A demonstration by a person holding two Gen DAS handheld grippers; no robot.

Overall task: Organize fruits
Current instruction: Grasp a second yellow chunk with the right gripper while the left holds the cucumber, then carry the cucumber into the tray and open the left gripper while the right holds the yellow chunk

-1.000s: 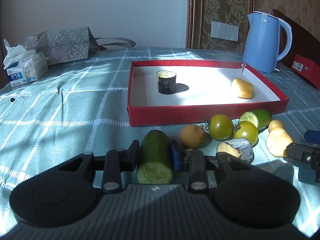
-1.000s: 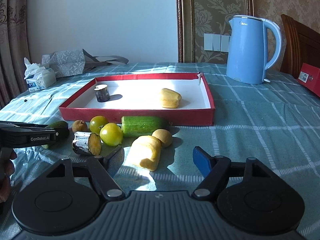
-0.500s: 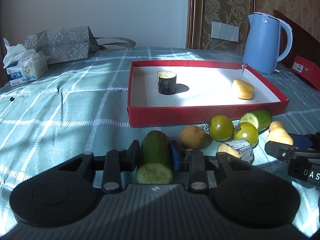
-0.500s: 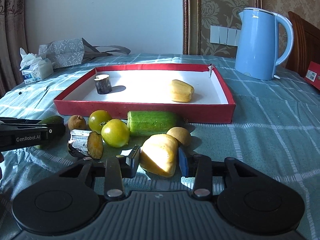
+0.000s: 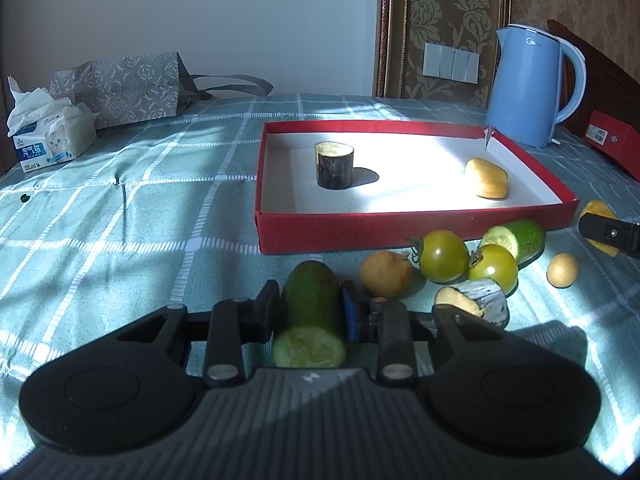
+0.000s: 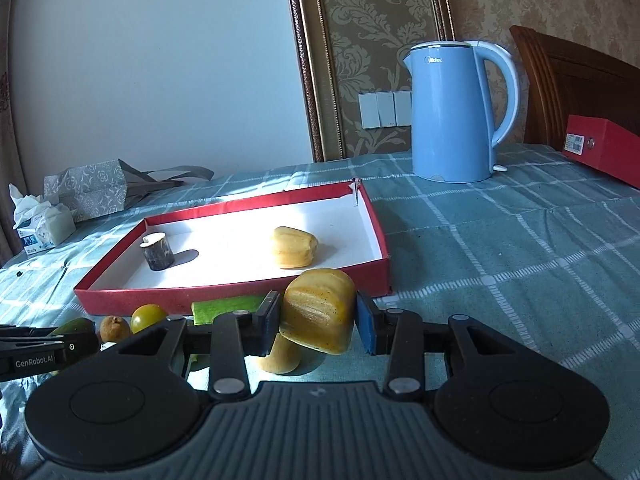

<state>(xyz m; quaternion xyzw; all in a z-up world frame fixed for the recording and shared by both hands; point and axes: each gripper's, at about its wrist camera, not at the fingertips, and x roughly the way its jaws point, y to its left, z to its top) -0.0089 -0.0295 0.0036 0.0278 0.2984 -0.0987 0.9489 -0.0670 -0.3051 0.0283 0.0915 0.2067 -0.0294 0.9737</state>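
Both-handed: left gripper [image 5: 310,312] round cucumber [image 5: 310,320], right gripper [image 6: 316,322] round yellow fruit [image 6: 318,316].

cloth [image 5: 160,184]: woven, matt, checked | tray [image 5: 400,228] on cloth: red card, matt, white inside | kettle [image 6: 452,116] behind tray: smooth glossy plastic | grippers: ribbed matt blk plastic

Home interior, living or dining room. Evidence: damask wallpaper [image 6: 400,20] with gilt moulding; wall switches [image 5: 451,63]; counter under a checked cloth [image 5: 140,200]; blue kettle [image 6: 452,116]; tissue pack [image 5: 52,138]; gift bag [image 5: 120,88]; carved wooden chair back [image 6: 576,92].
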